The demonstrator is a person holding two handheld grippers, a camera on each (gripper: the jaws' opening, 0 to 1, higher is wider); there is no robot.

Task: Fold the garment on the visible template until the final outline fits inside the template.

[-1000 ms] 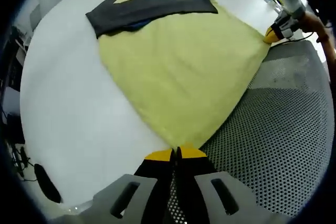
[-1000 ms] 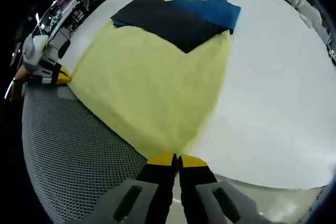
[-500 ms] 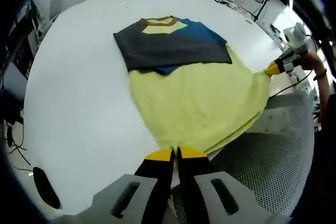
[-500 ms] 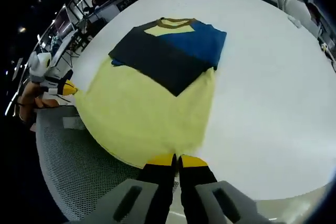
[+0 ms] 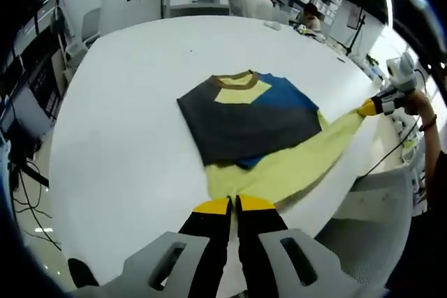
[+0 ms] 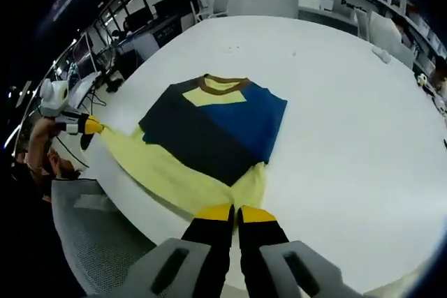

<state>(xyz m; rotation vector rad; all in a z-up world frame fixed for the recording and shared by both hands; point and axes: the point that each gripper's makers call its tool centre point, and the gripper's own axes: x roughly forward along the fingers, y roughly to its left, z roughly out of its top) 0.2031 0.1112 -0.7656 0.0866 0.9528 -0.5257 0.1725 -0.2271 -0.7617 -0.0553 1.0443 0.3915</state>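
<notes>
A shirt with dark, blue and yellow panels [image 5: 248, 120] lies on the white table [image 5: 119, 123], its brown collar at the far end and its sleeves folded in. Its yellow lower part [image 5: 293, 165] is lifted off the table and stretched between both grippers. My left gripper [image 5: 235, 204] is shut on one hem corner. The right gripper [image 5: 369, 107] holds the other corner at the right. In the right gripper view the shirt [image 6: 209, 127] lies ahead, my right gripper [image 6: 236, 211] is shut on the yellow hem [image 6: 174, 172], and the left gripper [image 6: 89, 126] pinches the far corner.
A grey mesh chair [image 5: 370, 242] stands by the table's near edge, also seen as the chair [image 6: 77, 242]. A person's hand [image 5: 419, 102] holds the right gripper. Shelves and seated people are beyond the table's far side. A cable [image 5: 391, 158] hangs at the right.
Both grippers have risen and carried the yellow hem up and toward the collar. The yellow cloth, spread wide before, now shows as a narrow raised band near the dark panel.
</notes>
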